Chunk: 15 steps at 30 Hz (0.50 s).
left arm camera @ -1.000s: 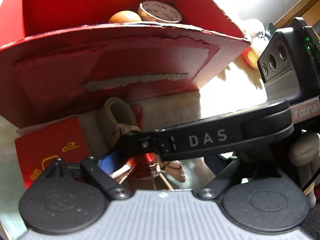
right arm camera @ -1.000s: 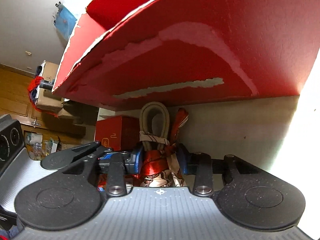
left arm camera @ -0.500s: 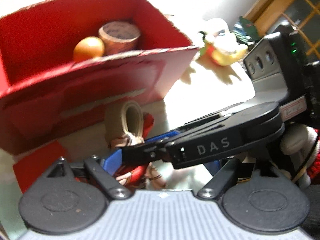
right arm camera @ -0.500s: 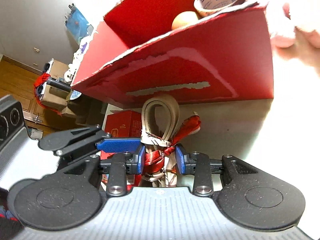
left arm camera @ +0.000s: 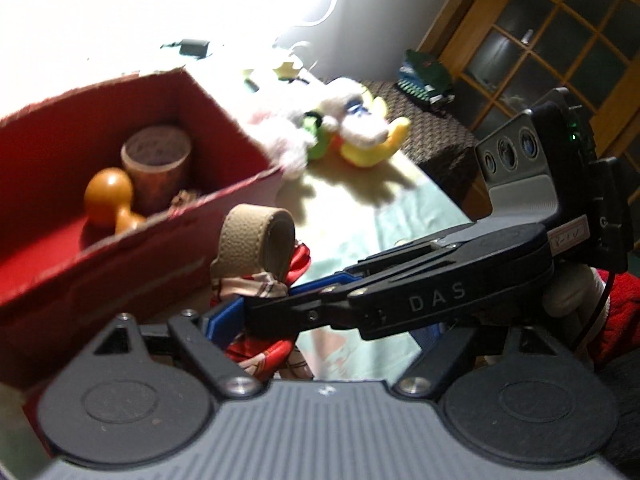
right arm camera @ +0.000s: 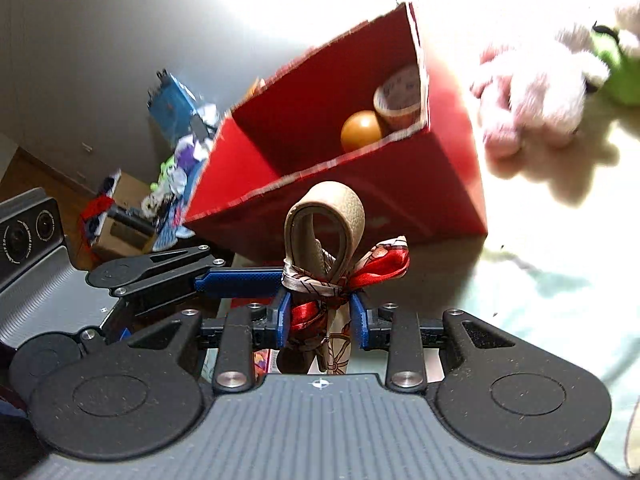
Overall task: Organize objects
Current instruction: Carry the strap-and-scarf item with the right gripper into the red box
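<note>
the right gripper (right arm camera: 320,316) is clamped on the scarf-wrapped strap loop (right arm camera: 324,236); the left gripper (left arm camera: 320,322) stands apart. the silky scarf could slip before clearing the red box (right arm camera: 360,196) rim.

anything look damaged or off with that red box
Yes. The red cardboard box has ragged, torn top edges showing pale card, and it sits tilted in the right wrist view, though the camera's own tilt could cause that. Inside, the orange wooden piece and tape roll look fine.
</note>
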### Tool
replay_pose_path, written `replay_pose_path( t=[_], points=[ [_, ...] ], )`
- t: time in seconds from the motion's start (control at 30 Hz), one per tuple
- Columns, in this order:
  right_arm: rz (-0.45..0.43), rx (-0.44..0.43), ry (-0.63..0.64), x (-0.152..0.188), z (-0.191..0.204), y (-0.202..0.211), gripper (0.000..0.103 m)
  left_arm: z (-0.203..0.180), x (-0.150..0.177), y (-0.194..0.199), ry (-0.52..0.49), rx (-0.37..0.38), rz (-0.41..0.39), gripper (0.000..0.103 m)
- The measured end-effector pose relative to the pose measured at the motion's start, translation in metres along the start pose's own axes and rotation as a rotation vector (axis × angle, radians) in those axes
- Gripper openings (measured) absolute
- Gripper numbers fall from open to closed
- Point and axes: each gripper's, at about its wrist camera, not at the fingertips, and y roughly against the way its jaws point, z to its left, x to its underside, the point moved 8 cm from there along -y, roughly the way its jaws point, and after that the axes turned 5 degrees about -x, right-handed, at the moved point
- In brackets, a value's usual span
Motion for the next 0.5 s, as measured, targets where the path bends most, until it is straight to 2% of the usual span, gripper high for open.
replay_pose_path(
  t=[0.27, 0.5],
  points=[
    [-0.103, 0.005, 0.082, -0.023, 0.012, 0.022, 0.033, -0.01, -0.023, 0.026, -0.057, -0.004, -0.097, 0.083],
    [-0.176, -0.021, 0.166, -0.059, 0.038, 0.022, 0.033, 0.002, -0.052, 0.05, -0.074, -0.066, -0.198, 0.083]
  ],
)
